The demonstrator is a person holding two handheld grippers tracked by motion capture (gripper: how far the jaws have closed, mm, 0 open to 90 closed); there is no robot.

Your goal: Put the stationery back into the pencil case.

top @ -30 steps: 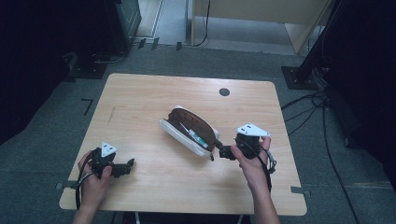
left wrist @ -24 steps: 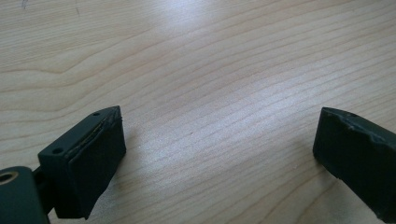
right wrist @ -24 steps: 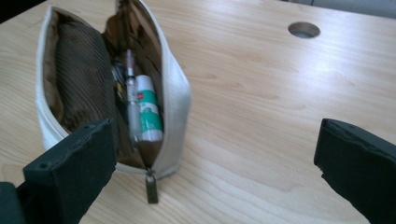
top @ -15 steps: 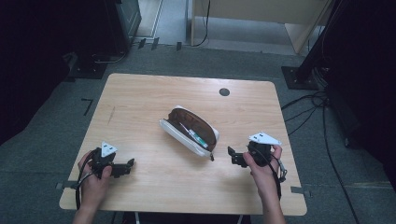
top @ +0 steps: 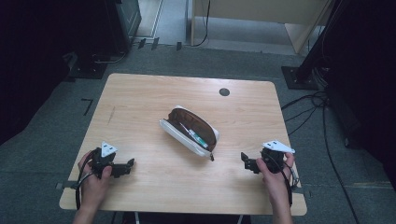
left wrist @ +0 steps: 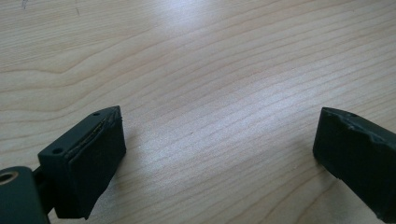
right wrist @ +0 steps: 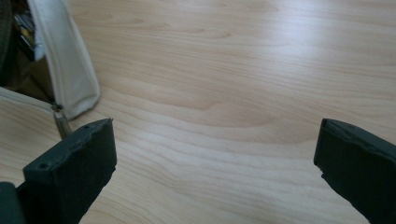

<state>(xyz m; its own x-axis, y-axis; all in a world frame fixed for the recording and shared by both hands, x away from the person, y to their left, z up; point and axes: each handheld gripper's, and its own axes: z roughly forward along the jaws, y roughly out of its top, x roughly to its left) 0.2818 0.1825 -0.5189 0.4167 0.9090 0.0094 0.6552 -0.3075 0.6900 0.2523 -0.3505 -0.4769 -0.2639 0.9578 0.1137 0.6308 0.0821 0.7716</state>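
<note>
A white pencil pouch [top: 189,132] with a brown lining lies unzipped in the middle of the wooden table [top: 140,98], pens showing inside. Its white end and zipper pull [right wrist: 60,122] appear at the upper left of the right gripper view. My right gripper [top: 246,161] rests low near the table's right front, a short way right of the pouch, jaws wide apart and empty. My left gripper [top: 127,165] sits near the left front corner, open over bare wood [left wrist: 210,116], holding nothing.
A dark round grommet [top: 224,92] is set in the table near its far edge. Cables [top: 308,100] run over the grey floor at the right, and dark equipment stands [top: 303,70] flank the table. A pale wooden cabinet [top: 252,11] stands beyond it.
My right gripper has drawn back from the pouch's near end toward the table's right front. The pouch and the left gripper have stayed put.
</note>
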